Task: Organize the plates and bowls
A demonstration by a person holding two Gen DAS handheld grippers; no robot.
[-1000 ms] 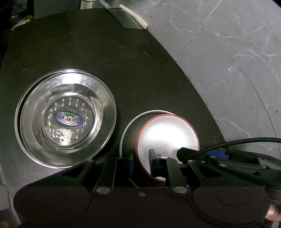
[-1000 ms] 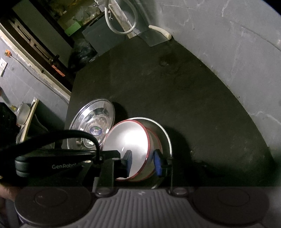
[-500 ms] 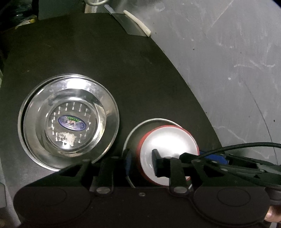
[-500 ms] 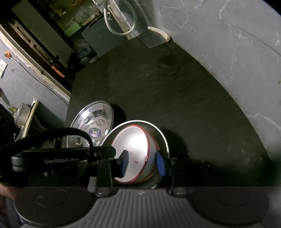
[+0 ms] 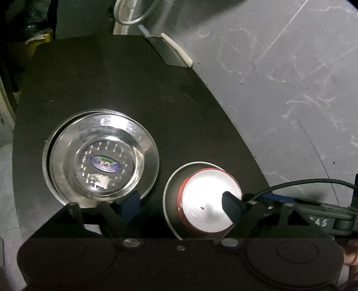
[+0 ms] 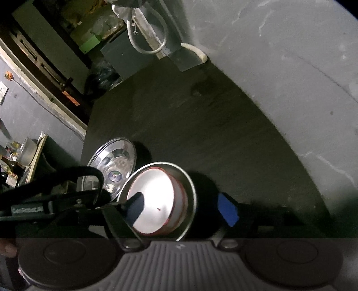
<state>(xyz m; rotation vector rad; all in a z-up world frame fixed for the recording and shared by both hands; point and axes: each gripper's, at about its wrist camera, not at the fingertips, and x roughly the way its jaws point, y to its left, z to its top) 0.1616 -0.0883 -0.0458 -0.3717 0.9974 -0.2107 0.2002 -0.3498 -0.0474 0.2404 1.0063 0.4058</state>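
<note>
A white bowl with a red rim [image 5: 205,197] [image 6: 156,194] sits nested inside a steel bowl [image 5: 170,185] [image 6: 190,190] on the black table [image 5: 111,78]. To its left lie stacked steel plates [image 5: 103,161] [image 6: 116,161] with a blue sticker in the middle. My left gripper [image 5: 181,201] is open, its jaws spread wide on either side of the nested bowls' left part. From the opposite side my right gripper [image 6: 181,204] is open too, one finger over the white bowl, the blue-padded one outside the steel bowl. Neither holds anything.
A cleaver with a white handle [image 5: 172,53] [image 6: 190,58] lies at the table's far edge, with a looped hose [image 5: 132,15] behind it. A grey marble surface [image 5: 290,89] curves along the table's right side. Cluttered shelves [image 6: 26,152] stand at the left.
Both grippers were shut on the red-rimmed bowl's rim and have opened wide and let it go. The bowl now rests level in the steel bowl. The left wrist camera has risen.
</note>
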